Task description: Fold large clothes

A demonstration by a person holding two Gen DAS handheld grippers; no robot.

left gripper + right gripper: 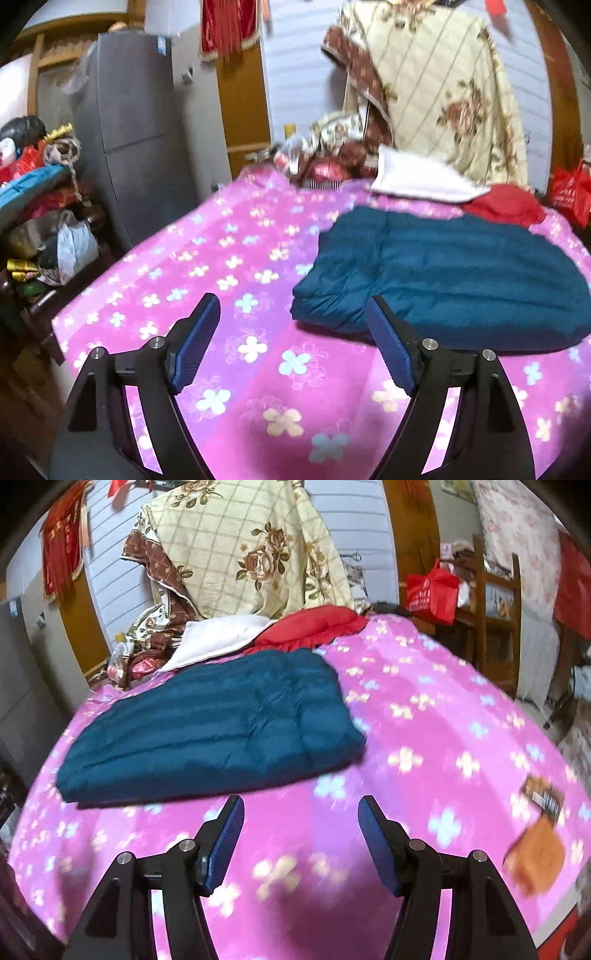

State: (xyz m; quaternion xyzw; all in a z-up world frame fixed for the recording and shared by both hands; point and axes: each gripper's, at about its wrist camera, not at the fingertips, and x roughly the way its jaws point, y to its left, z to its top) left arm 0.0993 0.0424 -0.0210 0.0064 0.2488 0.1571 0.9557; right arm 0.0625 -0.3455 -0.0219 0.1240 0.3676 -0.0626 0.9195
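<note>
While unreadable any writing, both grippers, left gripper (291, 317) and right gripper (301, 818), spread, empty above folded blue jacket (207, 731).

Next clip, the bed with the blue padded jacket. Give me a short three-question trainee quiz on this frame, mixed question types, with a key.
1. True or false: the left gripper is holding the blue padded jacket.
2. Which garment lies directly behind the jacket, touching the white one? A) red B) green C) black
3. Fill in: the jacket lies folded on a ___ flowered bedspread.

Key: 1 false, both it and the right gripper are open and empty; 2 A; 3 pink.
</note>
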